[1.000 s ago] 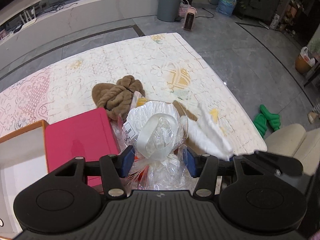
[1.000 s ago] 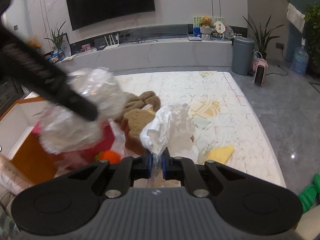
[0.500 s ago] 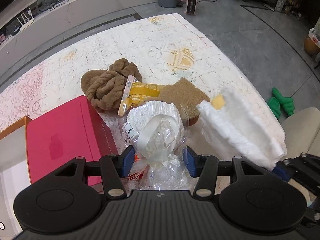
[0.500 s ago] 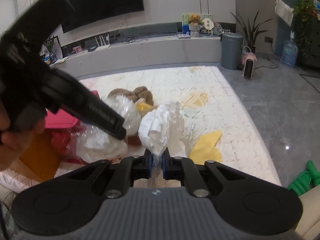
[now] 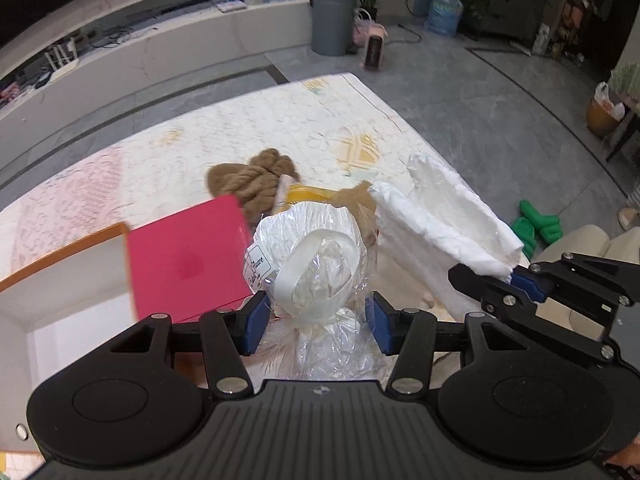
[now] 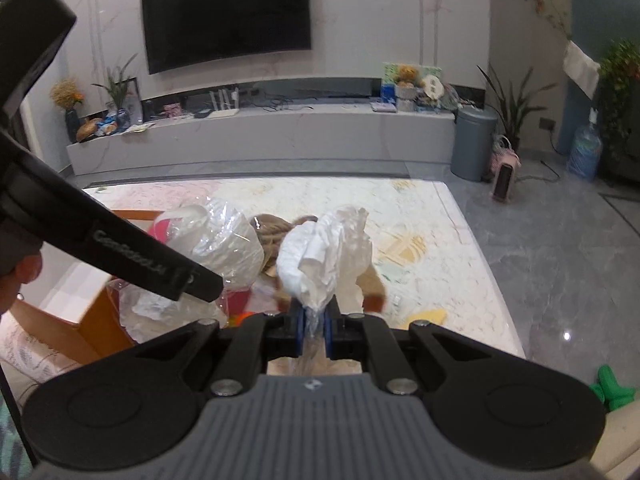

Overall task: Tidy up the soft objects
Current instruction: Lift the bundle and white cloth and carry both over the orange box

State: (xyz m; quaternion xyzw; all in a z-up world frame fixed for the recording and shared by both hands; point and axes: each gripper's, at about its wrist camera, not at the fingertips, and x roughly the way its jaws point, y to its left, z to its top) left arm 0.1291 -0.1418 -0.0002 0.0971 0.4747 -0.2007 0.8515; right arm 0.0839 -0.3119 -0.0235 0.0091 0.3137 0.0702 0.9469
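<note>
My left gripper is shut on a clear cellophane-wrapped white bundle with a ribbon and a tag, held above the mat. My right gripper is shut on a white plastic-wrapped soft pack, also lifted; the pack shows in the left wrist view to the right of the bundle. A brown yarn skein and a tan soft piece lie on the patterned mat below. The cellophane bundle also shows in the right wrist view.
An orange-edged open box with a pink lid stands at the left. A yellow packet lies by the yarn. A yellow cloth lies on the mat near its right edge. Green slippers sit on the floor.
Both grippers have risen and tilted up, so more of the room shows. The white pack has stayed beside the cellophane bundle. Both grips are unchanged.
</note>
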